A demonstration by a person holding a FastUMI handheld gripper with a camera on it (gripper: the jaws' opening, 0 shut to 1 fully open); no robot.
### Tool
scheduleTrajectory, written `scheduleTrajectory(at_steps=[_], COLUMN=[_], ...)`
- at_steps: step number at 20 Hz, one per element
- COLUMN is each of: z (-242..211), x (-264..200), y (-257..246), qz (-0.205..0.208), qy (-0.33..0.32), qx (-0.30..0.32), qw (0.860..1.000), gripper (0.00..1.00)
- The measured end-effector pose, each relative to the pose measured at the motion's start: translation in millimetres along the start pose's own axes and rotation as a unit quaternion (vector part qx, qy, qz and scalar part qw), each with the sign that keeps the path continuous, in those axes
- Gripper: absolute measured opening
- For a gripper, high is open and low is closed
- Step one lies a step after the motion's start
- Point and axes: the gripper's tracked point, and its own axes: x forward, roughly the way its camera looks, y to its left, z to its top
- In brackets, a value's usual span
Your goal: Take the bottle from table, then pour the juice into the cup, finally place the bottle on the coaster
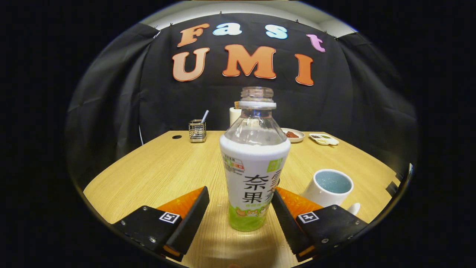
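the gripper [240, 208] is spread wide, its two fingers standing on either side of the bottle [254, 163] near the near edge of the table [148, 175]. the right finger looks to be at or just touching the label while the left stands clearly apart, so nothing is clamped yet. the bottle stands upright between them with its cap off, well set for a squeeze around the lower label. just beside the right finger sits the cup [329, 187], open mouth up and close enough for a short tilt to reach. toward the far edge stand a wire utensil holder [197, 130], a pale container [235, 114] behind the bottle's neck, a small dish [292, 134] and a sauce tray [324, 139]. whether the bottle's clear upper part holds any liquid is hard to judge.
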Motion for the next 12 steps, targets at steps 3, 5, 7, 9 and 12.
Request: scheduleTrajectory(at_steps=[3,5,7,9,12], z=[-3,-6,-7,-5,-5], x=[5,8,10,9,9], y=[0,0,0,-3,-2], qz=[0.000,0.000,-0.001,-0.008,-0.013], qy=[0.002,0.006,0.006,-0.002,-0.008], qx=[-0.006,-0.006,-0.004,-0.004,0.003], qw=[1.000,1.000,1.000,1.000,1.000], gripper=[0.99,0.99,0.99,0.92,0.62])
